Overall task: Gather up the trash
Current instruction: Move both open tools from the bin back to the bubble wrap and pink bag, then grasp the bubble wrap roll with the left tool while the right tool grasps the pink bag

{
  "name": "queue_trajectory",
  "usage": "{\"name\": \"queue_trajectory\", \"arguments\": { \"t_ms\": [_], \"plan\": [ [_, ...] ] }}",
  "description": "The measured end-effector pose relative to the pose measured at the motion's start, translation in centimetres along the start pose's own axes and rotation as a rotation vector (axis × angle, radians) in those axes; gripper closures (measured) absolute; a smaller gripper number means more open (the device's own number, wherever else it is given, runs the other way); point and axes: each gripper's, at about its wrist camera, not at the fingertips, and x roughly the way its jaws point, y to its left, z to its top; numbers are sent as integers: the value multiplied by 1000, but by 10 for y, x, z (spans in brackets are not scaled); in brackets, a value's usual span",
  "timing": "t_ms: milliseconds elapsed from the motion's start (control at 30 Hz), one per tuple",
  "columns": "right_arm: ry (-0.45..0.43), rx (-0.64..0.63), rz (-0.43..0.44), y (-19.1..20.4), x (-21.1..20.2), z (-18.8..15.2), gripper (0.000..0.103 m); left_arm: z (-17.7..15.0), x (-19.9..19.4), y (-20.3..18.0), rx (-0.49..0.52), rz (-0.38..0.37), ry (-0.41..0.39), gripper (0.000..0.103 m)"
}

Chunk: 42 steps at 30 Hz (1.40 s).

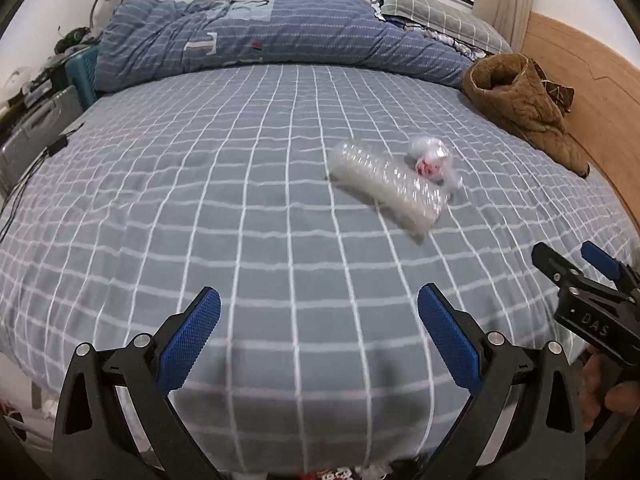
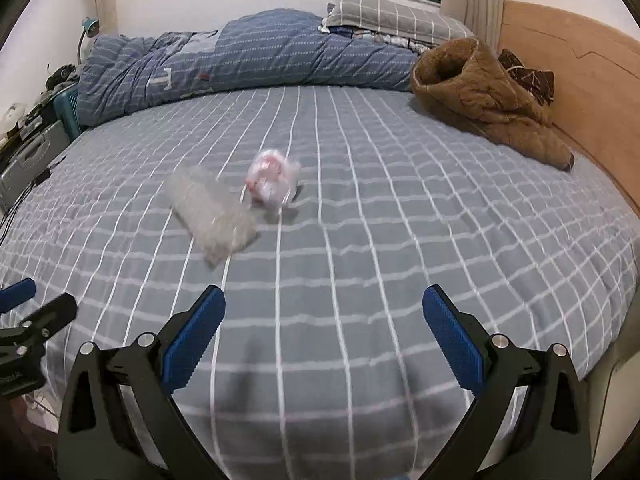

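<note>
**Both grippers spread wide over the near edge of the bed**

Left gripper [image 1: 319,312] hangs over the near part of the bed [image 1: 240,208] with its blue pads set wide apart and nothing between them. Its camera also catches the right gripper [image 1: 568,258] at the right edge, fingers parted, with a bit of the person's hand [image 1: 612,392] below it. From the right wrist view, the right gripper [image 2: 323,310] is likewise spread wide and holds nothing, and the left gripper [image 2: 38,298] pokes in at the left edge.

Two pieces of trash lie on the checked bed sheet, near the middle of the bed and well beyond both grippers. One is a clear bubble-wrap roll [image 1: 386,188] lying slantwise; just beside its far right end sits a crumpled plastic wrapper [image 1: 432,162] with red marks. Both are blurred, so whether they touch is unclear. In the right wrist view the roll [image 2: 212,214] lies left of the wrapper [image 2: 272,182].

Far back lies a bunched blue quilt [image 1: 260,28] with a grey pillow [image 1: 436,12]. A brown coat [image 1: 524,104] rests at the right by the wooden headboard [image 1: 588,76]. Only the left view shows clutter below the bed's near edge.
</note>
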Motion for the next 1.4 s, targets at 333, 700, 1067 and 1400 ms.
{"name": "queue_trajectory", "arguments": {
  "t_ms": [333,700,1067,1400],
  "plan": [
    [0,40,-4,-27,38,42,8,52,60,-24,-17,-39,24,6],
    [-15,44,-28,-39,73,63,8,78,123,-47,-23,-48,91,6],
    [1,69,9,-34,106,63,8,70,157,-64,-17,-124,142,57],
    [-22,1,74,8,114,85,8,86,117,-20,-2,-82,52,62]
  ]
}}
